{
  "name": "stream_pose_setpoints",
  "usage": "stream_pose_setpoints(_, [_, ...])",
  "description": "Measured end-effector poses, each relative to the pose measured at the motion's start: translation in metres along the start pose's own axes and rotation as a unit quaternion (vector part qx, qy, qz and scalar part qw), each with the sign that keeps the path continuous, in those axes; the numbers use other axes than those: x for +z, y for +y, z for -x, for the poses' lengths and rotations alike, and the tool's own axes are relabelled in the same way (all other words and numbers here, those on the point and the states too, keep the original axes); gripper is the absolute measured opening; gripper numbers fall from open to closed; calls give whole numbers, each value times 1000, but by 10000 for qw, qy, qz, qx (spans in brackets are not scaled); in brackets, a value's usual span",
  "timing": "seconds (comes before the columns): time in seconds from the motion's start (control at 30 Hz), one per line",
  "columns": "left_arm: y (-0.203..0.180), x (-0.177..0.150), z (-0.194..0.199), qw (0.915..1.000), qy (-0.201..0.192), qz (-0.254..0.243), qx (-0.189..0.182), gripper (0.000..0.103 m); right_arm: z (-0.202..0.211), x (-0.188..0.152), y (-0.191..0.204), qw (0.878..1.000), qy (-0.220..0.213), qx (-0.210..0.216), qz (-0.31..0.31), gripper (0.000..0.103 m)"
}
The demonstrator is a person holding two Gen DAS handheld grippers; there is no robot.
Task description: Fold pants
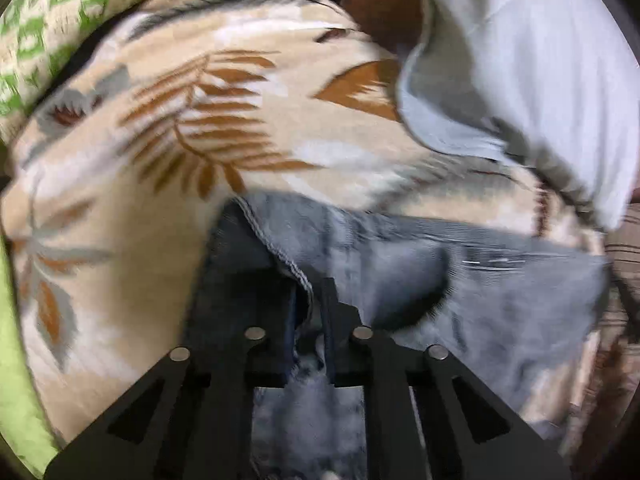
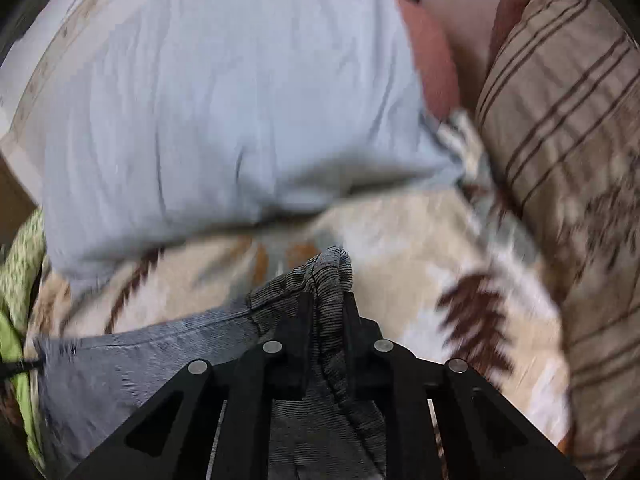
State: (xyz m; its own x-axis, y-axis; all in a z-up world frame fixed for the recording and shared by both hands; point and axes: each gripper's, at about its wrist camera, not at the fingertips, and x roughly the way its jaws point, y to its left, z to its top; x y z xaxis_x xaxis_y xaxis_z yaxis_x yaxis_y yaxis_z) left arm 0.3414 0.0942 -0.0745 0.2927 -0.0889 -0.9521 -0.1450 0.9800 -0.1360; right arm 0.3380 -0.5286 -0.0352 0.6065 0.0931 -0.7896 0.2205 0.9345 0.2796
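The left gripper [image 1: 310, 300] points steeply down, pinching a hemmed edge of the jeans [image 1: 500, 300]. The right gripper [image 2: 327, 300] clamps a bunched ribbed fold of them. The faded denim lies on a leaf-patterned blanket [image 1: 120, 200], with a pale blue pillow [image 2: 220, 100] close behind.

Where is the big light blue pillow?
In the right wrist view the light blue pillow fills the upper left, lying on the beige leaf-patterned blanket, just beyond the grey jeans.

Both wrist views close, angled steeply down; share blanket [image 1: 120, 240], seemingly pale pillow [image 2: 220, 100].
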Motion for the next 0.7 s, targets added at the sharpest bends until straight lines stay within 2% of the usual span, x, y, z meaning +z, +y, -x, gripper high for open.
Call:
stream_pose_setpoints(0.07, [4,5,-12,9996,-10,144,222,7,-20,6,3,9996,204,-209,61,13])
stream_pose_setpoints(0.17, [6,7,-11,9992,-94,294,254,7,-61,-1,6,9945,810,-650,125,17])
stream_pose_setpoints(0.27, [13,4,-5,9988,-55,422,255,8,-45,-3,1,9974,411,-576,-135,26])
stream_pose_setpoints(0.3, [17,1,-3,9986,-24,480,219,9,-35,-5,-4,9974,369,-544,-282,26])
stream_pose_setpoints(0.4, [33,-17,13,9976,-11,685,100,23,1,-18,-21,9972,264,-472,-523,28])
stream_pose_setpoints(0.47, [40,-34,24,9962,48,843,-191,44,30,-37,-34,9965,186,-333,-741,43])
stream_pose_setpoints(0.53, [42,-56,39,9943,20,959,-458,51,56,-62,-40,9954,162,-349,-876,53])
stream_pose_setpoints(0.6, [36,-77,51,9949,-21,885,-491,56,75,-89,-44,9943,281,-393,-953,55])
stream_pose_setpoints(0.67, [27,-102,62,9963,-15,739,-438,64,92,-115,-43,9928,435,-428,-1032,66])
stream_pose_setpoints(0.7, [23,-114,66,9967,-4,690,-419,64,100,-127,-40,9918,492,-436,-1092,69])
